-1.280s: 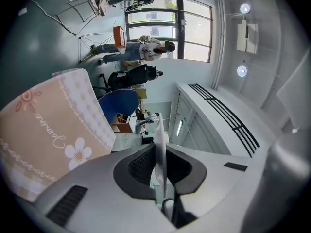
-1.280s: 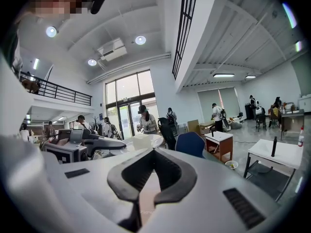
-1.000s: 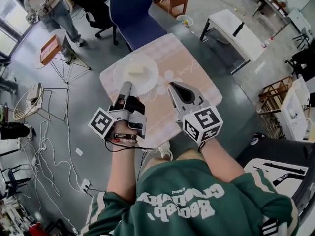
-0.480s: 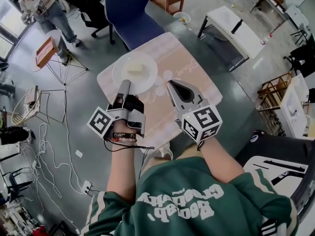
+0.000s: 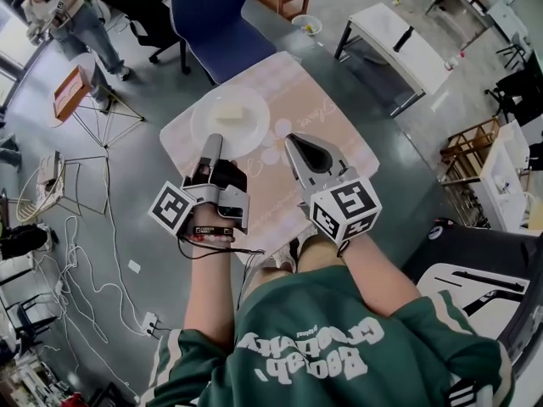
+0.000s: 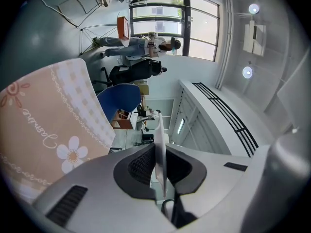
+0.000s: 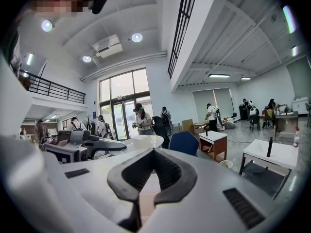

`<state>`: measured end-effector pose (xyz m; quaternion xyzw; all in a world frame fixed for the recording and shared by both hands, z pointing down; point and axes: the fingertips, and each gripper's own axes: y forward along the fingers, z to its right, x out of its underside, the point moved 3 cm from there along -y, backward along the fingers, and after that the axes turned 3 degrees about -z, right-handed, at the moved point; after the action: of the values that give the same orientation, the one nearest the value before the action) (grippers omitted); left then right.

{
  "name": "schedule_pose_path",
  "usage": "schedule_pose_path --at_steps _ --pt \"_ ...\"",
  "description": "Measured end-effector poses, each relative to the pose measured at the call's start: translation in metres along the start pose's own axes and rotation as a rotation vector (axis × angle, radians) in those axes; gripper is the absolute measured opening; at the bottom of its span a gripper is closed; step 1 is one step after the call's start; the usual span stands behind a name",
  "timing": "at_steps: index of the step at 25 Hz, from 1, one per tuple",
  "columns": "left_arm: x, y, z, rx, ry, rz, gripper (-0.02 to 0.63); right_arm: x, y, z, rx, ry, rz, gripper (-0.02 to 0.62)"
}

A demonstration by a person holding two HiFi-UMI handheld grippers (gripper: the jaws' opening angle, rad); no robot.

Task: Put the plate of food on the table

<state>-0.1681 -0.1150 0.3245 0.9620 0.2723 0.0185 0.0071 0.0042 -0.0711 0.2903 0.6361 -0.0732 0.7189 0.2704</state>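
Plate (image 5: 231, 119) with a pale piece of food (image 5: 227, 113) on it is over the far left part of the table (image 5: 331, 147), which wears a pink flowered cloth; whether it rests fully on the cloth you cannot tell. Your left gripper (image 5: 212, 145) has its fingers closed on the plate's near rim, and the left gripper view shows the thin white edge pinched between the dark pads. Your right gripper (image 5: 293, 142) hovers just right of the plate, over the table's middle, its fingers brought together on nothing. Beyond the table's far edge stands a blue chair (image 5: 208, 19), and far to the right a white bench (image 5: 399, 45).
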Motion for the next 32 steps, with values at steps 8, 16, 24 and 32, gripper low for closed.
schedule_pose_path --at_steps 8,16,24,32 --pt "0.003 0.011 -0.008 0.013 -0.035 0.007 0.034 -0.002 0.014 0.011 -0.023 -0.004 0.0 0.015" --pt "-0.011 0.028 -0.022 -0.014 -0.016 0.054 0.032 -0.006 0.046 0.023 -0.099 -0.03 0.003 0.015" --pt "-0.014 0.055 -0.043 -0.052 -0.015 0.079 0.029 -0.004 0.074 0.047 -0.169 -0.025 -0.02 0.015" --pt "-0.016 0.082 -0.068 -0.091 -0.012 0.082 0.028 0.013 0.104 0.076 -0.195 0.003 -0.066 0.015"
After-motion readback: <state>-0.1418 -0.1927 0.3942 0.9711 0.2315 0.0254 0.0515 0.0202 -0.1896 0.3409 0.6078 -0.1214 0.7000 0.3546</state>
